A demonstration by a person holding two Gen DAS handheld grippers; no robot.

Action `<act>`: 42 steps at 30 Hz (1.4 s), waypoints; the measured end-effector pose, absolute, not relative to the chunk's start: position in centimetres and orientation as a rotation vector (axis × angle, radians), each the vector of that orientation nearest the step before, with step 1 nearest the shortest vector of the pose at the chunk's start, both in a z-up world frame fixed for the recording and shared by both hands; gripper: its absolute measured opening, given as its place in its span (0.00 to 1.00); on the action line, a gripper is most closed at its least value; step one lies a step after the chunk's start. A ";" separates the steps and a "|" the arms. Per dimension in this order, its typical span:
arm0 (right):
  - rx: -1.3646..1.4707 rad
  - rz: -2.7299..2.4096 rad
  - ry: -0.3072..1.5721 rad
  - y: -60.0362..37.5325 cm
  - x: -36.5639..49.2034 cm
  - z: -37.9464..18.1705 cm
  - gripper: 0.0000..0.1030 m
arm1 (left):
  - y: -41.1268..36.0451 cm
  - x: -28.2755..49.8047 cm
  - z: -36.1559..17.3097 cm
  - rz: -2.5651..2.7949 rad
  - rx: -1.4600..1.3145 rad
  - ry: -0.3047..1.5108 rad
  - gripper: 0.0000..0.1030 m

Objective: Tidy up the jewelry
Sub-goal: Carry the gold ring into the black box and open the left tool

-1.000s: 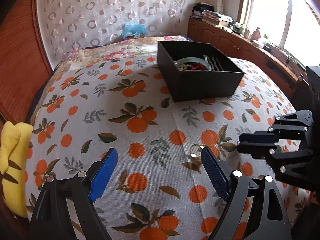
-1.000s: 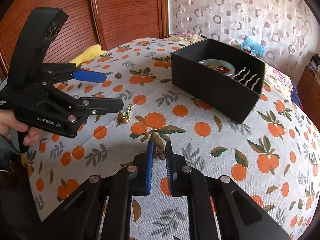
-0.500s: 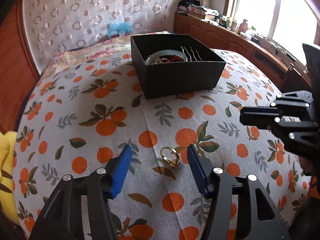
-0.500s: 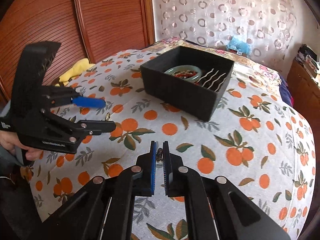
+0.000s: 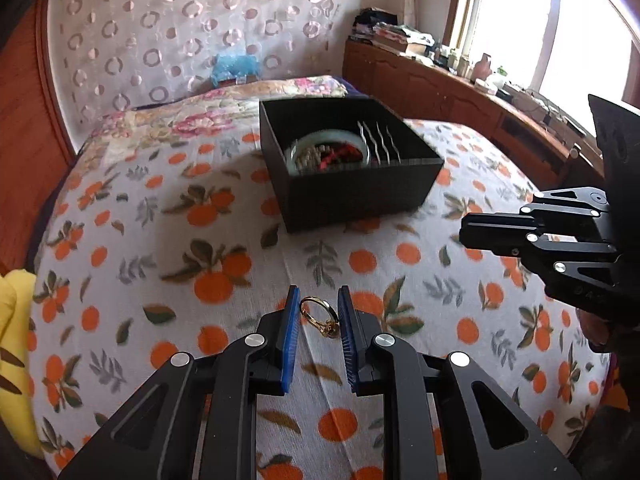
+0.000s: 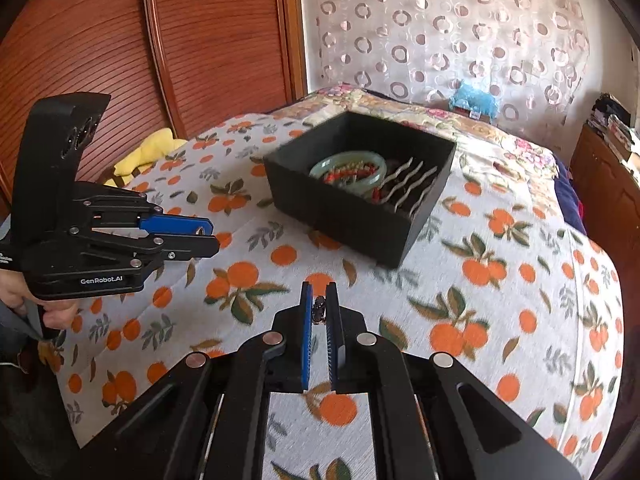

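Through the camera on my left tongs [image 5: 319, 312], the blue pads have just been closing and now stand narrow with a gold ring [image 5: 319, 315] between them; its band reaches both pads, so I read it as gripped. Beyond the tips the bed [image 5: 168, 240], covered in an orange-print cloth, carries an open black box [image 5: 352, 196] holding a pale green bangle [image 5: 320, 140], some red and pale beads and a row of wavy metal pins [image 5: 378, 142]. My right tongs [image 5: 470, 232] come in from the right edge, seen side-on and nearly closed, over the cloth beside the box. A yellow cloth [image 5: 14, 320] lies at the left edge of the bed. Through the camera on my right tongs [image 6: 319, 308], the pads are almost together, pinching a small dark beaded piece [image 6: 319, 314] near their tips, above the cloth. The box [image 6: 352, 216] sits farther up the bed, the bangle [image 6: 347, 160] and pins [image 6: 412, 184] inside it. My left tongs [image 6: 208, 236] show at the left, held in a hand [image 6: 24, 296], with something small between the tips that I cannot make out from here.
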State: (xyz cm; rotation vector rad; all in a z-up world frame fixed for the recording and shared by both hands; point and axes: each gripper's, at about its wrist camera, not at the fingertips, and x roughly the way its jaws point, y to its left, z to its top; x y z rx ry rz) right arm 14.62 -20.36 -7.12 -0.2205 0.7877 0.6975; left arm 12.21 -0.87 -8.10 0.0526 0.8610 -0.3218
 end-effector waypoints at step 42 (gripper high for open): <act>-0.142 0.641 0.742 -20.9 24.2 -4.6 0.08 | -3.2 26.4 -4.4 -0.289 0.094 0.762 0.17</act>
